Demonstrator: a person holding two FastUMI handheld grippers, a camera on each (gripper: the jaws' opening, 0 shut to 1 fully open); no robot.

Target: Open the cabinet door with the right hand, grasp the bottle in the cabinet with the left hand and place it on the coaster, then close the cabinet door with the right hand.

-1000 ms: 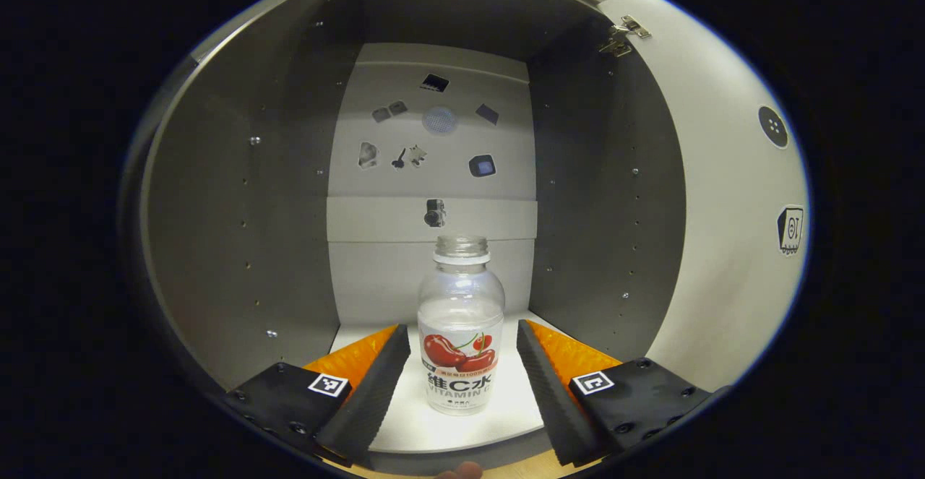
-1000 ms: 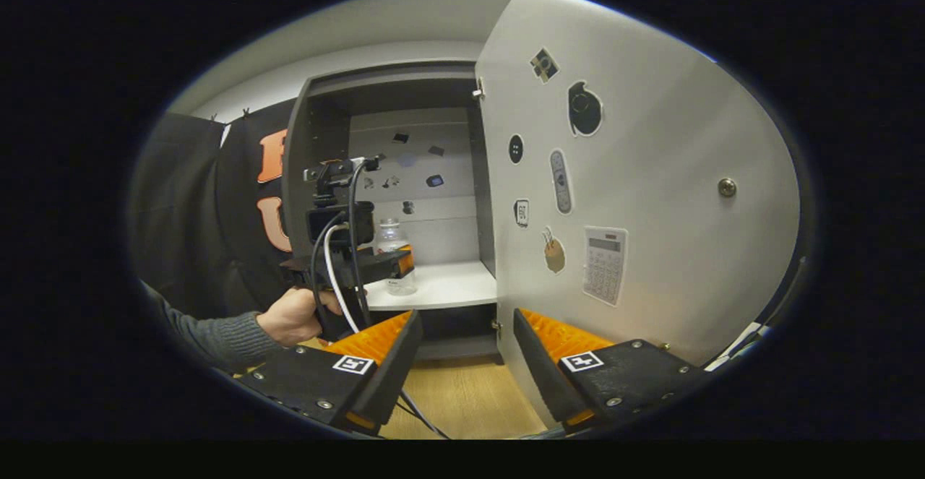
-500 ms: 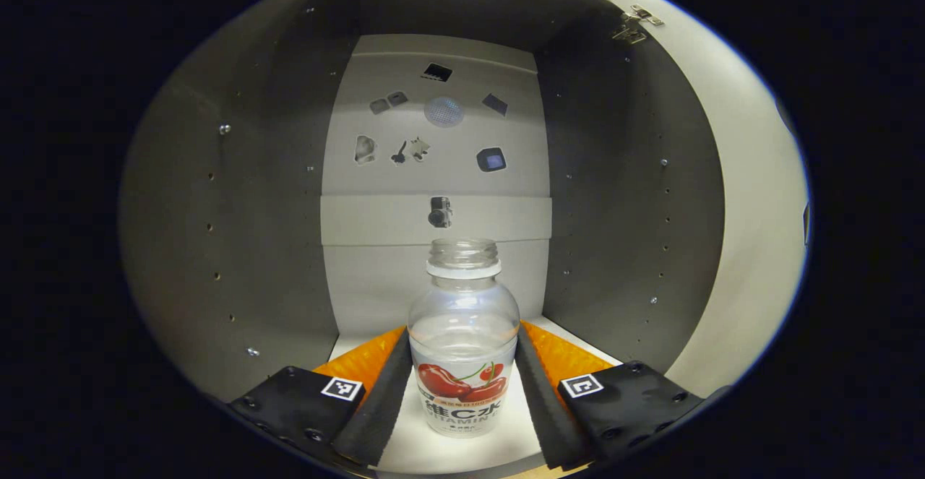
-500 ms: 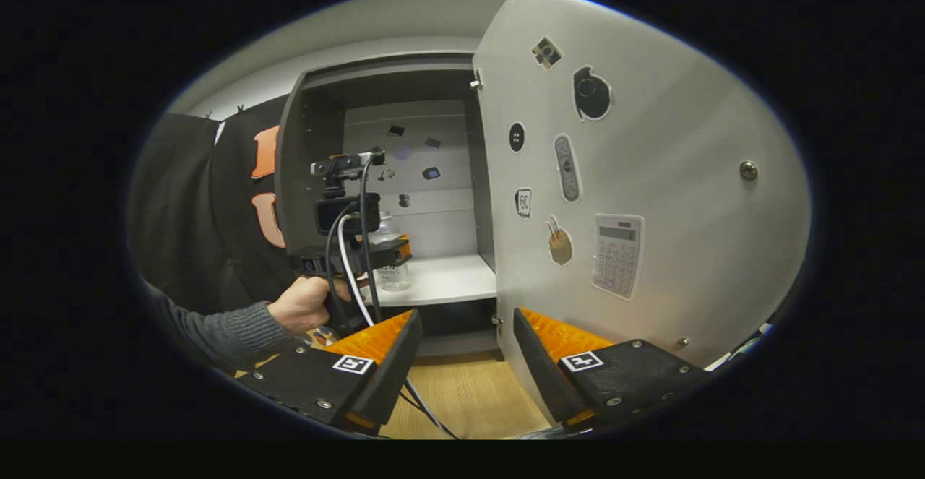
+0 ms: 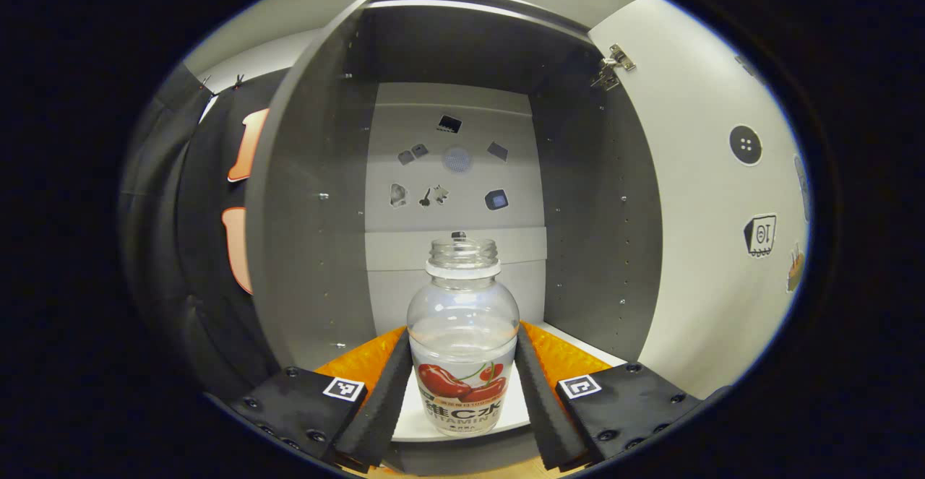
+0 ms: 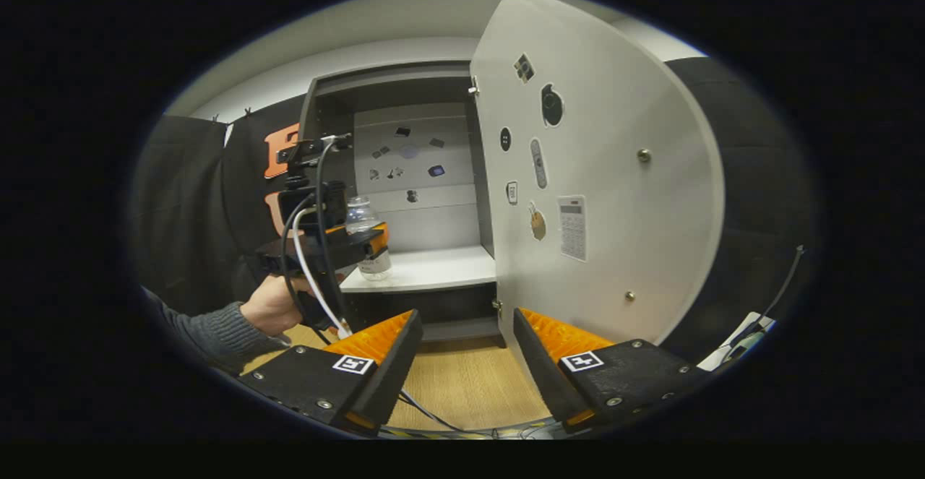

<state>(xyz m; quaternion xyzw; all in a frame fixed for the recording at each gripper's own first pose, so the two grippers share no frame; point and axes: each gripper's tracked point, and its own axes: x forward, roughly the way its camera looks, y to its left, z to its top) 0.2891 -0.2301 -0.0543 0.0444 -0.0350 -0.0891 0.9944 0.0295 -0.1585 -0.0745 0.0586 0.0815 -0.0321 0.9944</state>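
In the right gripper view, a hand (image 6: 271, 305) in a grey sleeve (image 6: 199, 327) holds the left hand-held gripper (image 5: 462, 385), its two fingers closed against the sides of the uncapped bottle (image 5: 462, 349), which stands upright at the front edge of the cabinet's white shelf (image 6: 433, 269). To the right, the cabinet door (image 6: 614, 197) stands wide open, while the right hand-held gripper (image 6: 462, 349) hangs spread and empty above the wooden tabletop (image 6: 462, 392).

bottle (image 5: 462, 349) now between closed fingers (image 5: 386, 385)
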